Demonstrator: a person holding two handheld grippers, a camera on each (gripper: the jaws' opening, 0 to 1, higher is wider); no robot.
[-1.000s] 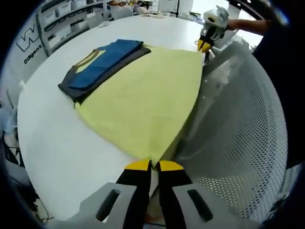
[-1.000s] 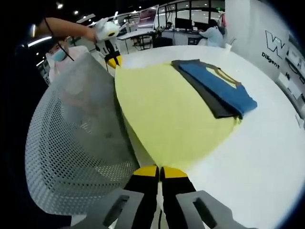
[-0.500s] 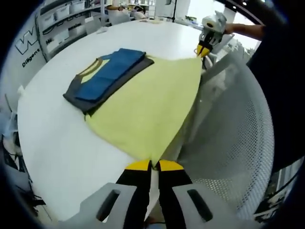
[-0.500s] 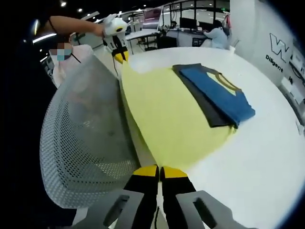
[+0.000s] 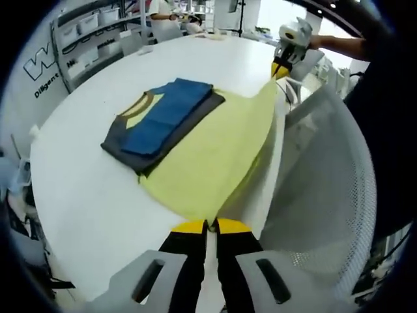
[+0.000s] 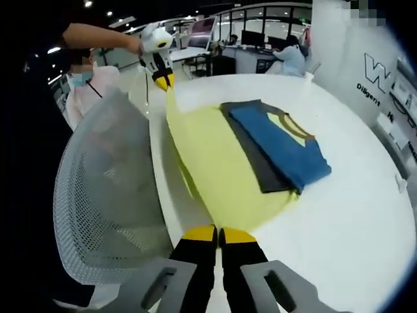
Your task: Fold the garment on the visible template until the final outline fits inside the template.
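Large "W" logo with partly legible "Diligent" beneath, on the white wall (image 6: 381,81).

Both grippers are clamped tight with jaws pressed together, the left gripper (image 5: 207,226) and right gripper (image 6: 216,233) held well apart, each apparently gripped by an outstretched bare forearm.

Counter (image 5: 85,189): round, white, broad. Mesh chair back (image 5: 326,195): grey, perforated, set against the counter's near edge; also seen at (image 6: 104,195). Shelving with white bins (image 5: 91,26): placed beyond the counter's far side. White wall with dark lettering (image 6: 381,75): beside the counter. Desks with monitors (image 6: 254,45): behind the counter. Ceiling spotlights (image 6: 88,5): small, lit, above the chair.
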